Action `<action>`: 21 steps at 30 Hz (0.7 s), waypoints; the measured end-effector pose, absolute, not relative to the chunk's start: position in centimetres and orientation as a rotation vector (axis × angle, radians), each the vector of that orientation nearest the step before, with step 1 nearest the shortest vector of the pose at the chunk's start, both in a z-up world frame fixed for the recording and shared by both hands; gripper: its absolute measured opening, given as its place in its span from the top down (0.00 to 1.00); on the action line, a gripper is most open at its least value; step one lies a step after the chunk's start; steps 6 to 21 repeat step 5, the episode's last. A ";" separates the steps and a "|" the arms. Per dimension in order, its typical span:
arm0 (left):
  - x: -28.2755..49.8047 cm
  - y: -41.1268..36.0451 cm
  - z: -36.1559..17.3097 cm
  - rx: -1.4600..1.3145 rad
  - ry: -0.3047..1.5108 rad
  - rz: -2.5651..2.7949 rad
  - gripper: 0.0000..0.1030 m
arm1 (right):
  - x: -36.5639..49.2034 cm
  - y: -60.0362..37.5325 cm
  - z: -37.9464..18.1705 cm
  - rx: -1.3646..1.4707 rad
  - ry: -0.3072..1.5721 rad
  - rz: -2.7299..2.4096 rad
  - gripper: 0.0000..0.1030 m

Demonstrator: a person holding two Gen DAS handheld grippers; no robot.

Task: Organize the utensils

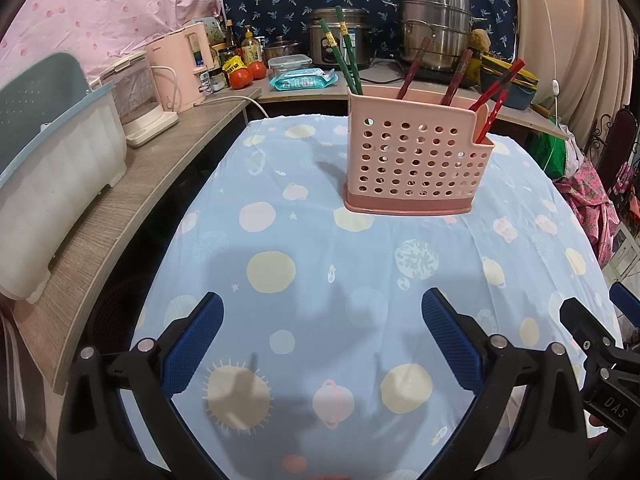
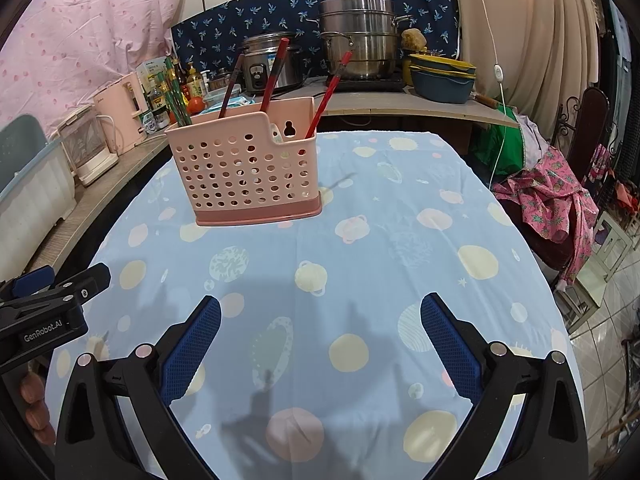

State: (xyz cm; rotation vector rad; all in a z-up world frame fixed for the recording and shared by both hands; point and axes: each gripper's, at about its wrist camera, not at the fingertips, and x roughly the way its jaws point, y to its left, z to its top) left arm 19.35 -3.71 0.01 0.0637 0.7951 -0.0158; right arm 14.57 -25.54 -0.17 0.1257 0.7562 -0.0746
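Note:
A pink perforated utensil holder (image 1: pixel 416 156) stands upright on the blue patterned tablecloth (image 1: pixel 320 264); it also shows in the right wrist view (image 2: pixel 244 172). In it stand green chopsticks (image 1: pixel 348 56) at the left, dark red chopsticks (image 1: pixel 436 72) in the middle and bright red chopsticks (image 1: pixel 496 92) at the right. My left gripper (image 1: pixel 322 332) is open and empty, well short of the holder. My right gripper (image 2: pixel 320 336) is open and empty too, to the holder's right. The right gripper shows at the left wrist view's right edge (image 1: pixel 592 344).
A wooden counter (image 1: pixel 132 208) runs along the left with a white and blue bin (image 1: pixel 52 176) and a pink kettle (image 1: pixel 180 68). Behind are tomatoes (image 1: pixel 248 74), a rice cooker (image 2: pixel 272 64) and steel pots (image 2: pixel 360 36). Pink clothes (image 2: pixel 556 204) lie on a chair at the right.

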 end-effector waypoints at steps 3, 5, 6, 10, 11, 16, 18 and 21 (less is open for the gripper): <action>19.5 -3.7 0.1 0.064 0.794 -0.022 0.08 | 14.5 -25.6 -0.2 0.126 0.757 -0.074 0.07; 19.5 -3.6 0.1 0.063 0.794 -0.024 0.08 | 14.6 -25.6 -0.2 0.126 0.757 -0.074 0.07; 19.5 -3.6 0.1 0.063 0.794 -0.024 0.08 | 14.6 -25.6 -0.2 0.126 0.757 -0.074 0.07; 19.5 -3.6 0.1 0.063 0.794 -0.024 0.08 | 14.6 -25.6 -0.2 0.126 0.757 -0.074 0.07; 19.5 -3.6 0.1 0.063 0.794 -0.024 0.08 | 14.6 -25.6 -0.2 0.126 0.757 -0.074 0.07; 19.5 -3.6 0.1 0.063 0.794 -0.024 0.08 | 14.6 -25.6 -0.2 0.126 0.757 -0.074 0.07; 19.5 -3.6 0.1 0.063 0.794 -0.024 0.08 | 14.6 -25.6 -0.2 0.126 0.757 -0.074 0.07; 19.5 -3.6 0.1 0.063 0.794 -0.024 0.08 | 14.6 -25.6 -0.2 0.126 0.757 -0.074 0.07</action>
